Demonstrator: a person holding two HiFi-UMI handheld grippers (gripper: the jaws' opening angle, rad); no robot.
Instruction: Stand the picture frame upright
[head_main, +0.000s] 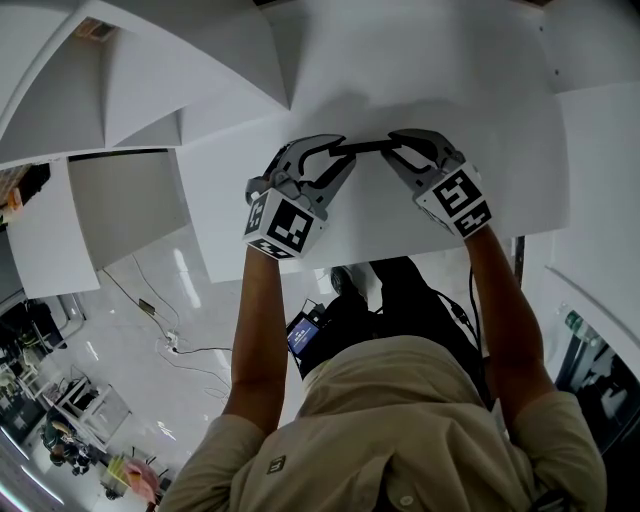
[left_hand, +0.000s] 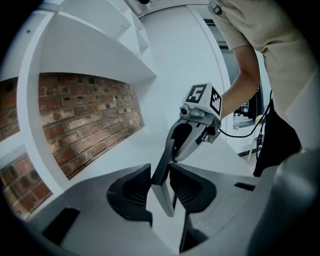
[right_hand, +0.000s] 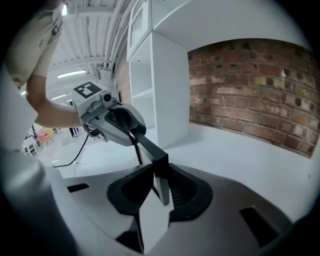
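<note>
My left claw (left_hand: 160, 186) is clamping one end of the picture frame (head_main: 367, 147) and my right claw (right_hand: 160, 186) is gripping the other, so neither hand is nearer. The frame's long axis is running straight from claw to claw, across my front, over the white shelf (head_main: 480, 100). Whether its lower edge is touching, I cannot tell. It is showing a thin dark rim and a pale grey face. I am judging that the coming move is turning on both claws setting it down evenly, facing out from the brick wall (right_hand: 250, 90).
</note>
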